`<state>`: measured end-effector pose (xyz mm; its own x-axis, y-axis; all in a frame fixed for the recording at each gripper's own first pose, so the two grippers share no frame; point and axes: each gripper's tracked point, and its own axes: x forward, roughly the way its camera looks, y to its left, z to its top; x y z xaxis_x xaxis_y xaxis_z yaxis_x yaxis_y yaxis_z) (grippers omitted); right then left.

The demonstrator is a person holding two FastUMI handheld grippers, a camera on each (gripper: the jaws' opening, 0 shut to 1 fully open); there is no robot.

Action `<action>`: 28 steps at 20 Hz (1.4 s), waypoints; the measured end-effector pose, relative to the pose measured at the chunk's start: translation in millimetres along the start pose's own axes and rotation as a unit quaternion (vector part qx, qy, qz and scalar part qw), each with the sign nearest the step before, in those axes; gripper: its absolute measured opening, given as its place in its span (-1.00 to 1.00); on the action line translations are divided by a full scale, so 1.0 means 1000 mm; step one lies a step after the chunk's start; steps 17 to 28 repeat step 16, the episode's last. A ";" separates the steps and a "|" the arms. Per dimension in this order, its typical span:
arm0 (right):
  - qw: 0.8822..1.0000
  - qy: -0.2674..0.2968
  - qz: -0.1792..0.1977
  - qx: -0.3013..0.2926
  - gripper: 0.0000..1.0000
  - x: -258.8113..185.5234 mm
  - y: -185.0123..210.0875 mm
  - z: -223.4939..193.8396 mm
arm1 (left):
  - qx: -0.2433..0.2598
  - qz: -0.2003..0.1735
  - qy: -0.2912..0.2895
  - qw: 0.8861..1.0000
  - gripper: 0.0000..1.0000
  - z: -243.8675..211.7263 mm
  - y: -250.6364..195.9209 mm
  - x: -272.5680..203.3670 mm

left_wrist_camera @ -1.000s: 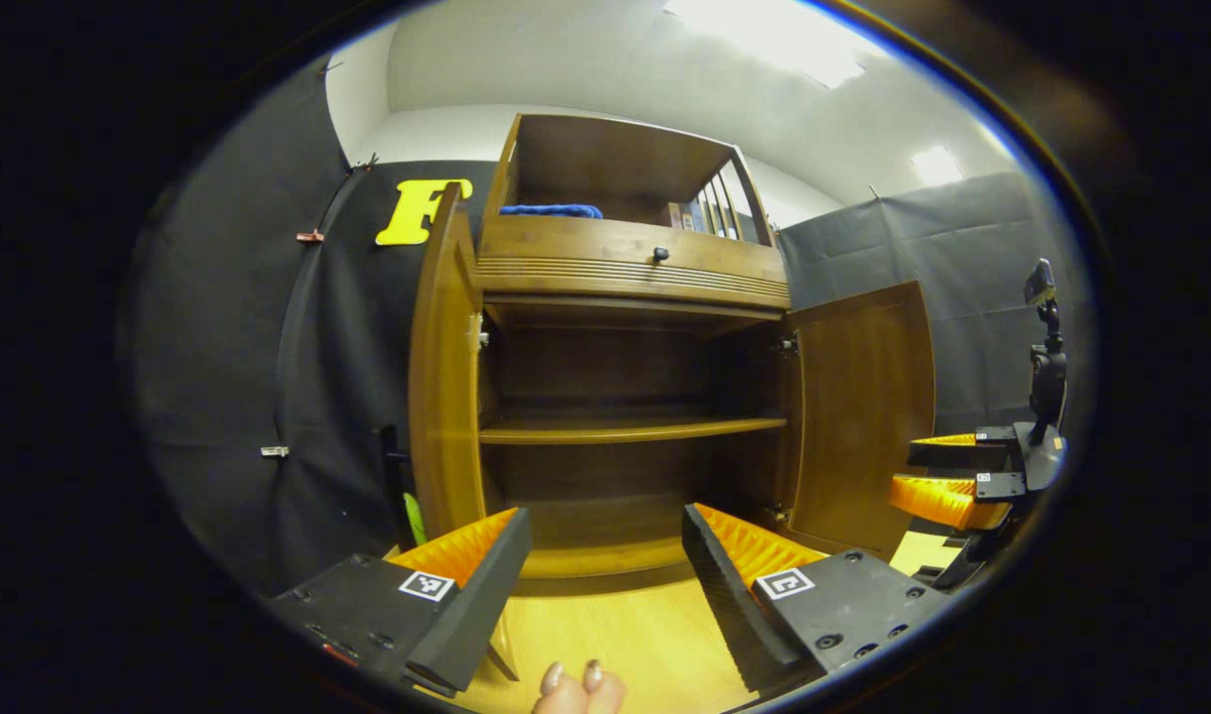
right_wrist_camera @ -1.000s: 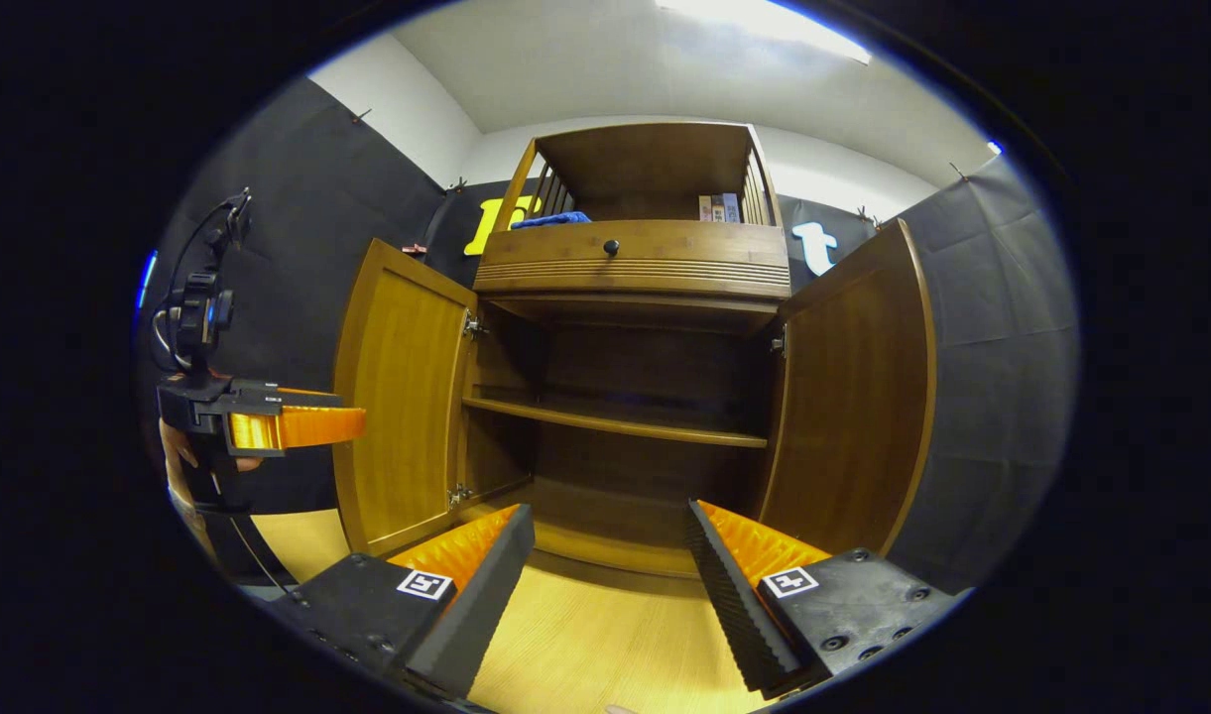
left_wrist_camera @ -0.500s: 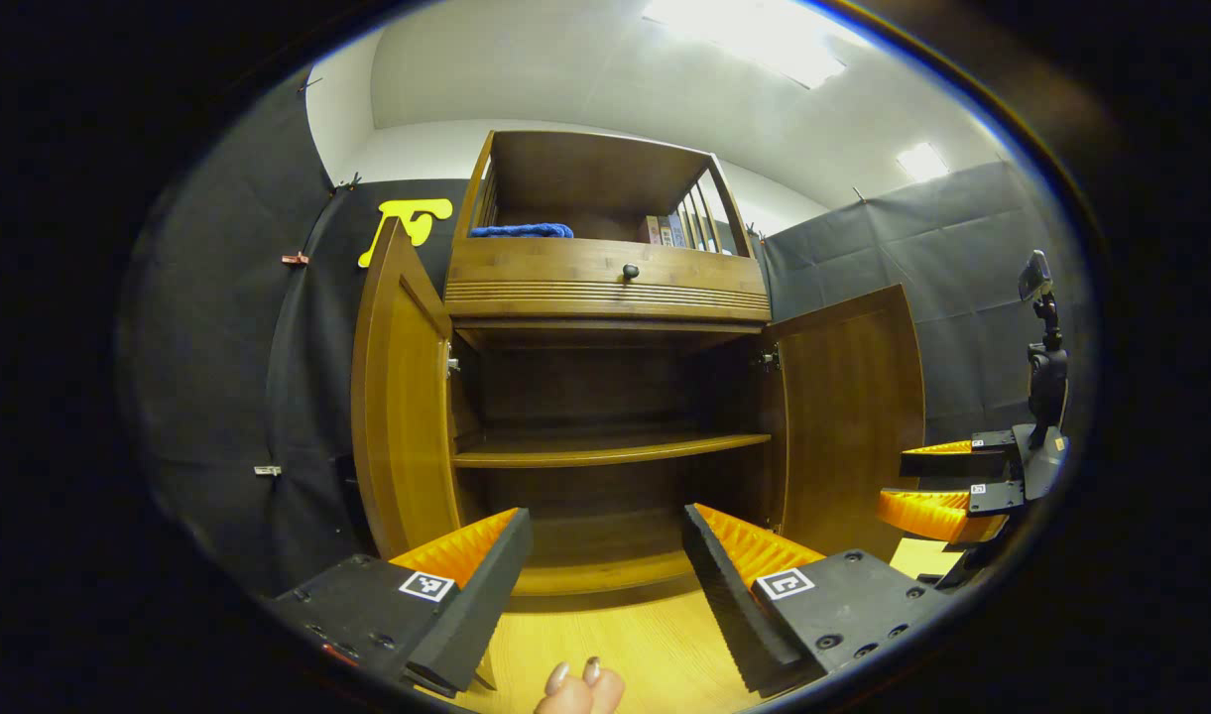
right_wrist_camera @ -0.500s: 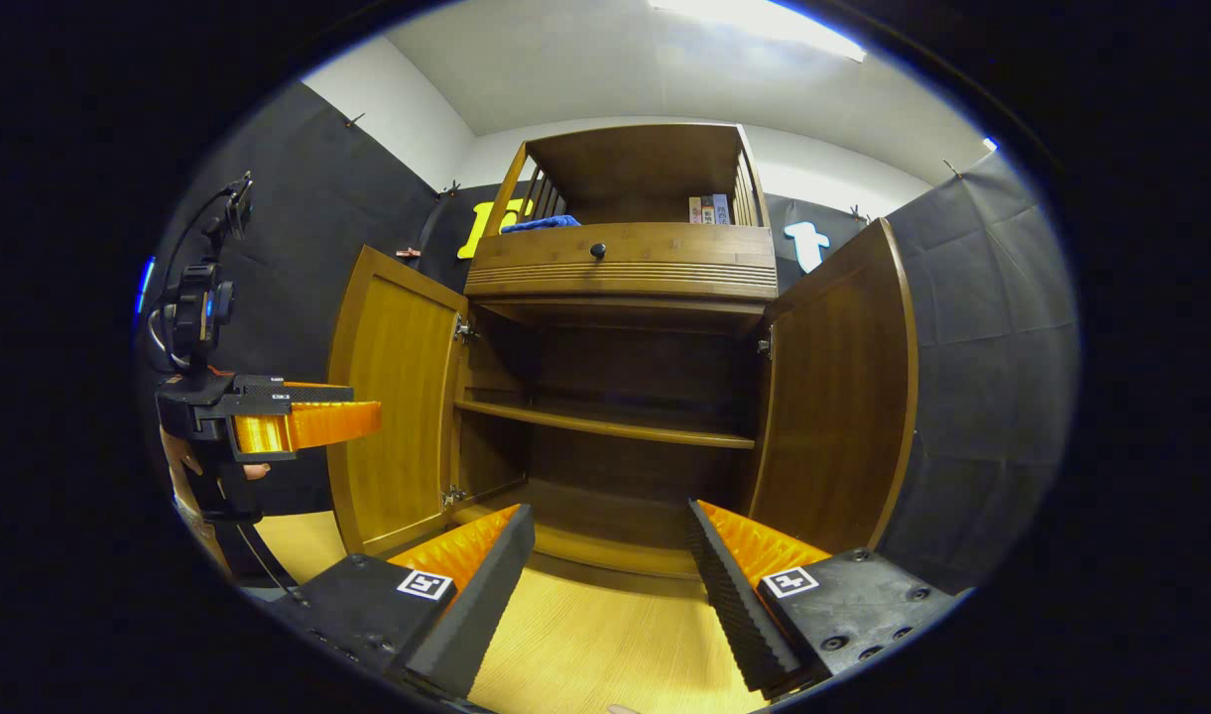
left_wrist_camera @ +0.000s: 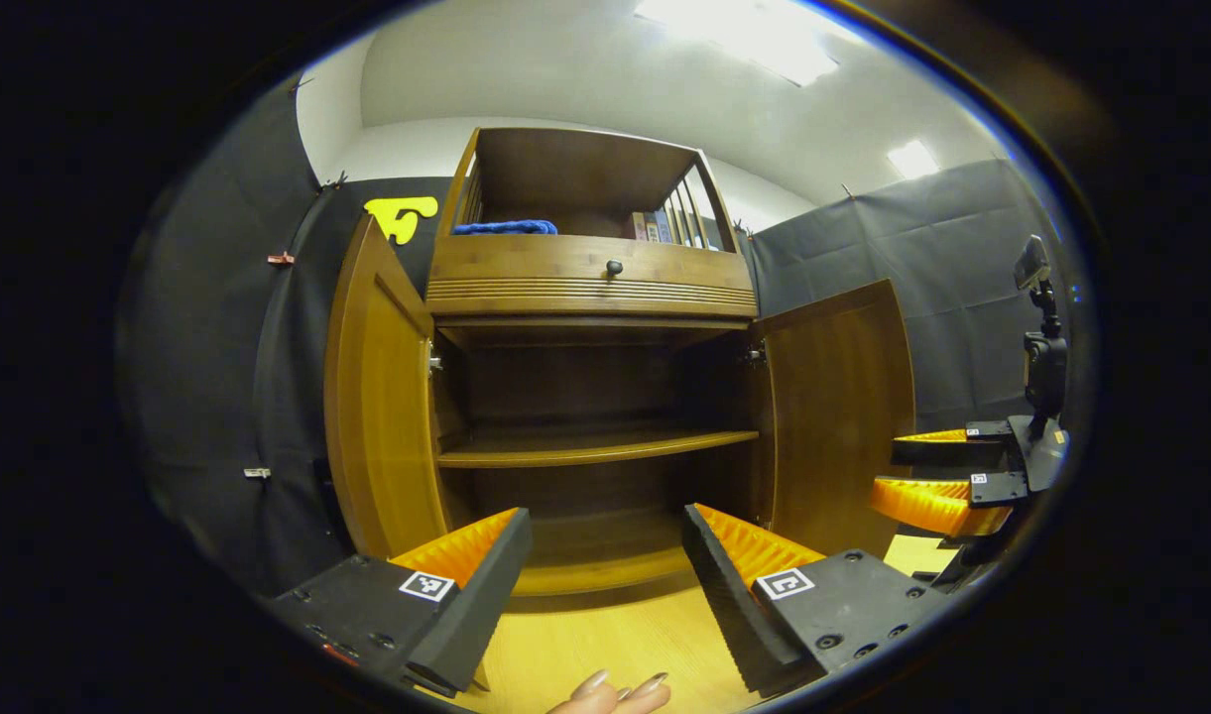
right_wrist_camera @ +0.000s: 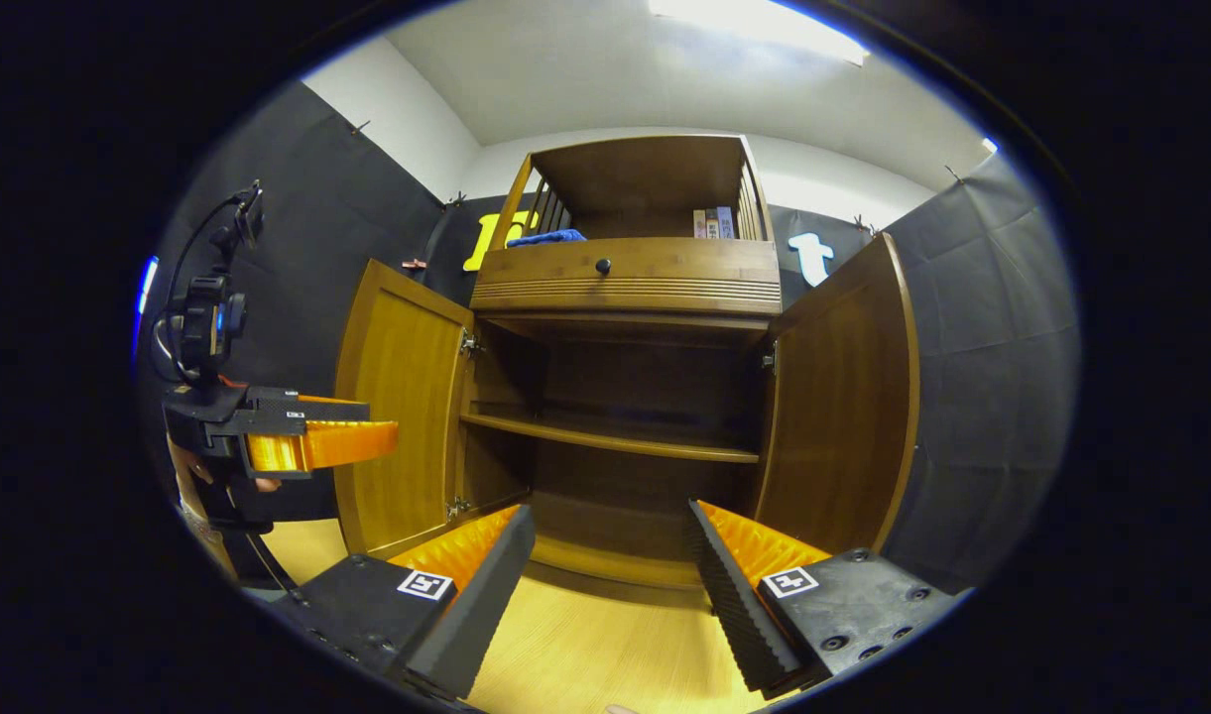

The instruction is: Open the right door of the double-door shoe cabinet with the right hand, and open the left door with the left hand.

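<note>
Standing wide: left door (left_wrist_camera: 382, 397), right door (left_wrist_camera: 831, 397); both fingers apart.

Warm honey-brown wood with faint vertical grain on the left door (left_wrist_camera: 379, 397) and right door (left_wrist_camera: 835, 407), beyond the fingertips. Darker brown inside the shoe cabinet (left_wrist_camera: 585, 387), lighter on the shelf (left_wrist_camera: 590, 451) edge. Black knob (left_wrist_camera: 614, 267) on the ridged drawer front (left_wrist_camera: 590, 278). Blue cloth (left_wrist_camera: 504, 227) above. Orange ribbed fingers (left_wrist_camera: 466, 545) with black pads, black-and-white square markers. Pale yellow wood-grain floor (right_wrist_camera: 585, 654) between the fingers.
</note>
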<state>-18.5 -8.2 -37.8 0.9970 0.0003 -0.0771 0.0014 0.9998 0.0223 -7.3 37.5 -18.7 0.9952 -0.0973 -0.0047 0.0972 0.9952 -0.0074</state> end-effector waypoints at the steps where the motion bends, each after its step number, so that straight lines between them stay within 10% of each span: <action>1: 1.000 -0.002 -0.002 -0.001 0.97 0.000 -0.001 0.000 | 0.001 -0.003 0.000 1.000 0.90 0.000 -0.001 0.000; 28: 1.000 -0.008 -0.012 -0.009 0.94 -0.011 -0.012 0.010 | 0.009 -0.038 -0.015 0.999 0.90 0.003 -0.030 -0.003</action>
